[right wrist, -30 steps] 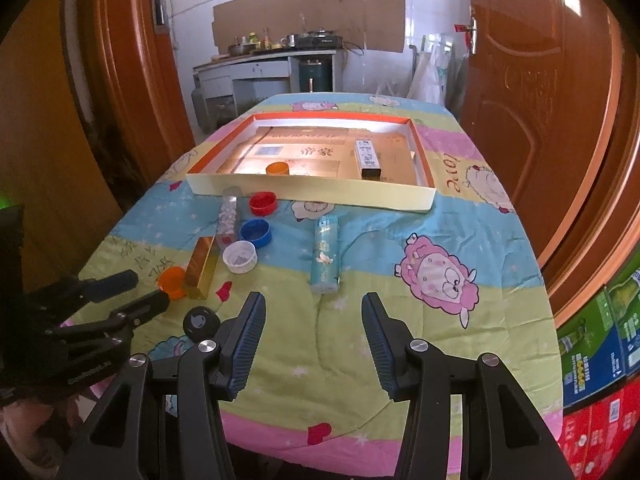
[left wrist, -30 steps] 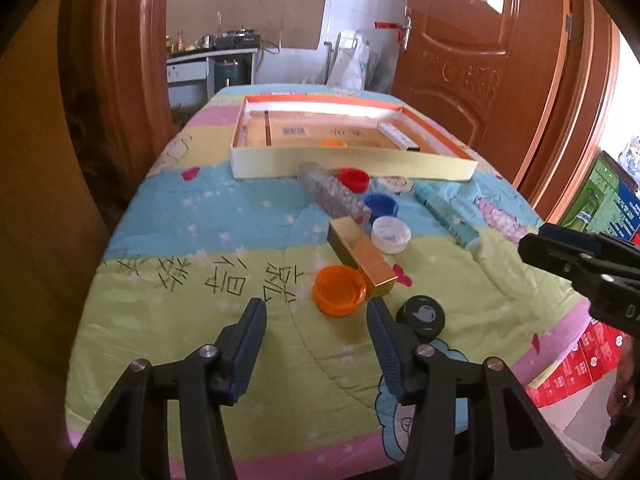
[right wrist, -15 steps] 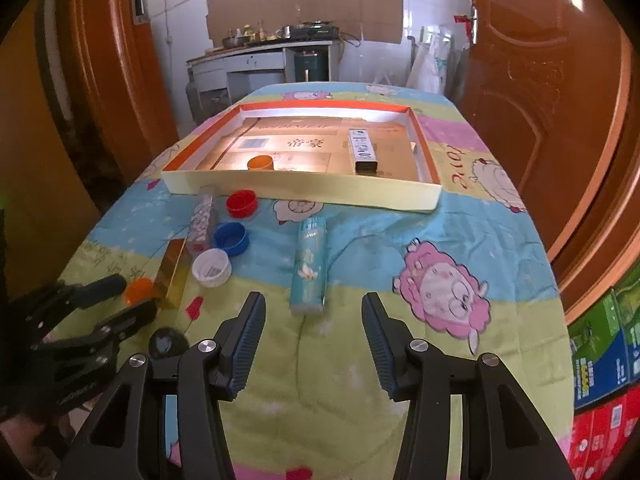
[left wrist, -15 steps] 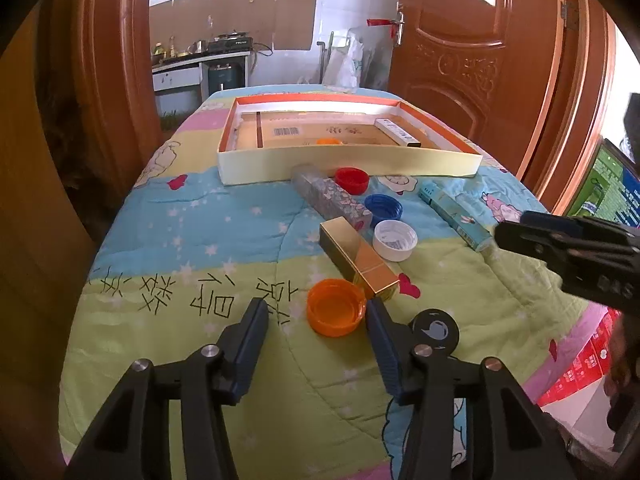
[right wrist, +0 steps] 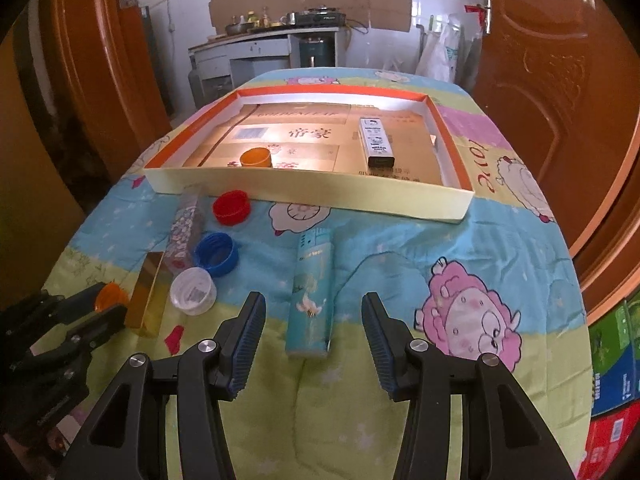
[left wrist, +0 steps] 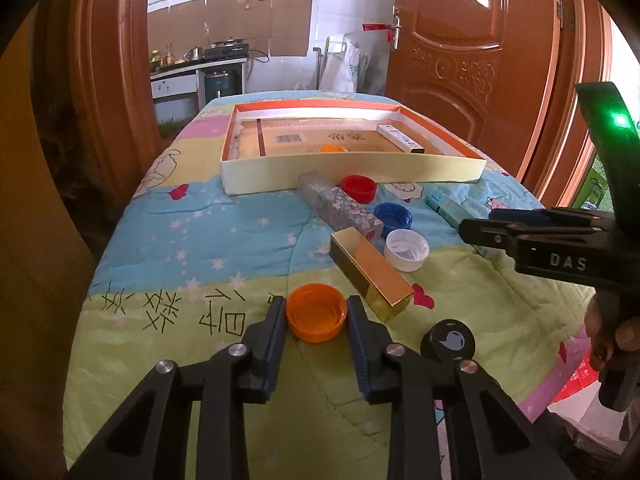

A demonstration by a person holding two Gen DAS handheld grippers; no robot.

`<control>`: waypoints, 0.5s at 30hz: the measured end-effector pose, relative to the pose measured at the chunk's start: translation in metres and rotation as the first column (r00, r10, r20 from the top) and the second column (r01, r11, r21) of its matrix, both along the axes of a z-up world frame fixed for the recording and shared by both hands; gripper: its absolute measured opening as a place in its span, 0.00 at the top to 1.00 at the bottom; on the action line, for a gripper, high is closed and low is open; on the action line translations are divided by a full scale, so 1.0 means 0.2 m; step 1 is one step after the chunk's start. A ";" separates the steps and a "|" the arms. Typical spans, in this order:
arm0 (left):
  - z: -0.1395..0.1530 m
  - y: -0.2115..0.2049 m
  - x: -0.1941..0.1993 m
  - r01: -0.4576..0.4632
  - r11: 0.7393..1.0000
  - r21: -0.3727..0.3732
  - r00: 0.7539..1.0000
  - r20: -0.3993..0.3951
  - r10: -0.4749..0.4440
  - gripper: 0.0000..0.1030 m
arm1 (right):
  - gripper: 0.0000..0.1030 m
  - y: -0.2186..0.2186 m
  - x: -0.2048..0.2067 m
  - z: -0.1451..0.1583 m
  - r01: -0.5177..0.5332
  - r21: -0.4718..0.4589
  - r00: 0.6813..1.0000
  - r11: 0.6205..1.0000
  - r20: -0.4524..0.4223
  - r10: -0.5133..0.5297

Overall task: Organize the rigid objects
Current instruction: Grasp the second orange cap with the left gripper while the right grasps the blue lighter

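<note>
My left gripper has come forward over the last second: the orange cap, which lay ahead of the fingers, now sits right between them. The jaws are still apart, each blue pad just beside the cap's rim; whether they touch it yet I cannot tell. So the pick is lined up, and closing looks like my next move.

At one o'clock of that cap lies the gold box, close enough that my right-hand finger could nudge it as I close. At three o'clock sits the black cap. Further up, at twelve to one o'clock, are the white cap, the blue cap, the glitter tube and the red cap, all short of the tray.

My right gripper has advanced too. Its jaws stand wide apart, straddling the near end of the teal box, with a clear gap on both sides. Nothing is gripped.

The tray, at twelve o'clock in both views, already holds another orange cap and a white-and-black box. Judging by that, two items are sorted and most of the job remains; both hands look set to grasp and carry their pieces forward into it.
</note>
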State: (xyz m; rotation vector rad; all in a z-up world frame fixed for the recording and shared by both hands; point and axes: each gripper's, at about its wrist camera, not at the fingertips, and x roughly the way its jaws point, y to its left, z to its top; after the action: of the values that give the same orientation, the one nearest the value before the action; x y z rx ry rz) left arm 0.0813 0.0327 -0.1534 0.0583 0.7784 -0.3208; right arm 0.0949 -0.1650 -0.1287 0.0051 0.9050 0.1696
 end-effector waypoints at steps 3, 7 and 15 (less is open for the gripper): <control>0.00 0.00 0.00 -0.007 1.000 -0.008 1.000 -0.001 0.007 0.70 | 0.50 0.02 0.05 -0.01 -0.012 -0.028 1.000 1.000 -0.003 0.012; 0.00 0.02 0.00 -0.017 0.999 -0.032 1.000 -0.007 0.016 0.70 | 0.68 0.06 0.12 -0.04 -0.035 -0.065 0.999 0.997 -0.027 0.033; 0.01 0.03 -0.02 -0.027 0.999 -0.047 1.000 -0.001 0.027 0.70 | 0.78 0.07 0.12 -0.04 -0.027 -0.086 0.999 0.996 -0.025 0.025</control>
State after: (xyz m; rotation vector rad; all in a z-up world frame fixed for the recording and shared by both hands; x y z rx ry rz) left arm 0.0778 0.0387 -0.1505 0.0032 0.7712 -0.3130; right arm 0.1191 -0.1512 -0.1371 -0.0856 0.9355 0.1547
